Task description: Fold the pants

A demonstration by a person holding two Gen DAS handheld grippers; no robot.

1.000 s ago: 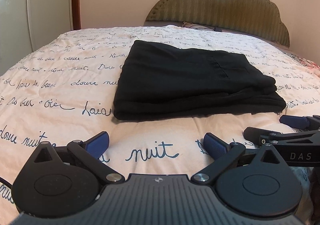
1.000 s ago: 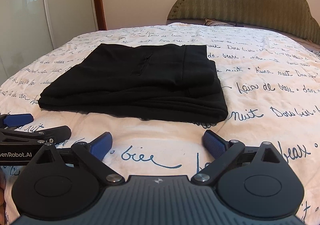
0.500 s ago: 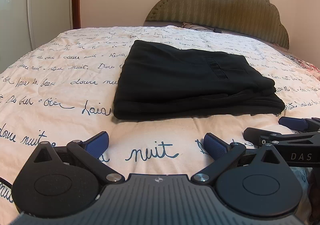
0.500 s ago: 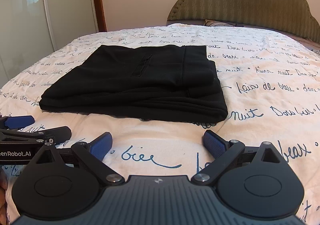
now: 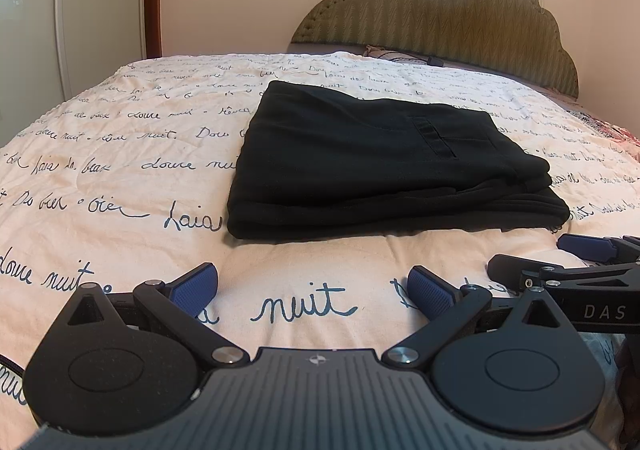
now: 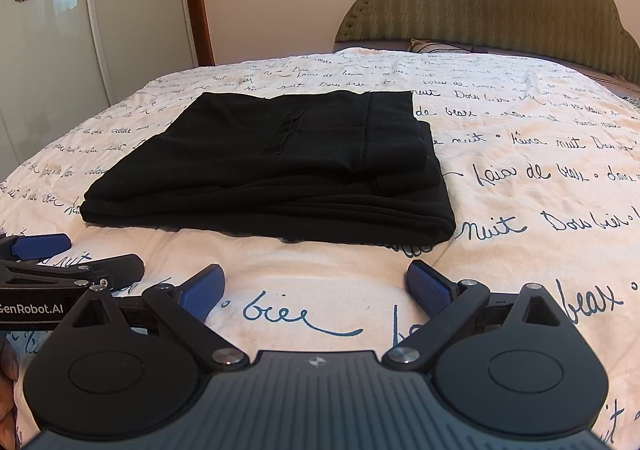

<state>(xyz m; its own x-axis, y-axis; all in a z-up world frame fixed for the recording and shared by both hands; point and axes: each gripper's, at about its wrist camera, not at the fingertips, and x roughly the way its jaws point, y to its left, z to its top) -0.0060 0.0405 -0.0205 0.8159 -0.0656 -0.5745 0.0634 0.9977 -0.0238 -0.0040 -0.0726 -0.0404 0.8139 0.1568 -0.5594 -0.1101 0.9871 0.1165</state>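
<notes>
The black pants [image 5: 376, 166] lay folded into a compact stack on the bed [image 5: 120, 154]. The left hand-held gripper [image 5: 312, 288] and right hand-held gripper [image 6: 314, 288] were wide open, empty, just short of it. Folding appeared complete.

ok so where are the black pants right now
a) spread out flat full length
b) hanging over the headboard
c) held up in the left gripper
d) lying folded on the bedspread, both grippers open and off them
d: the black pants lie as a folded stack on the bedspread, while the left gripper and right gripper sit open, short of the stack, holding nothing.
</notes>
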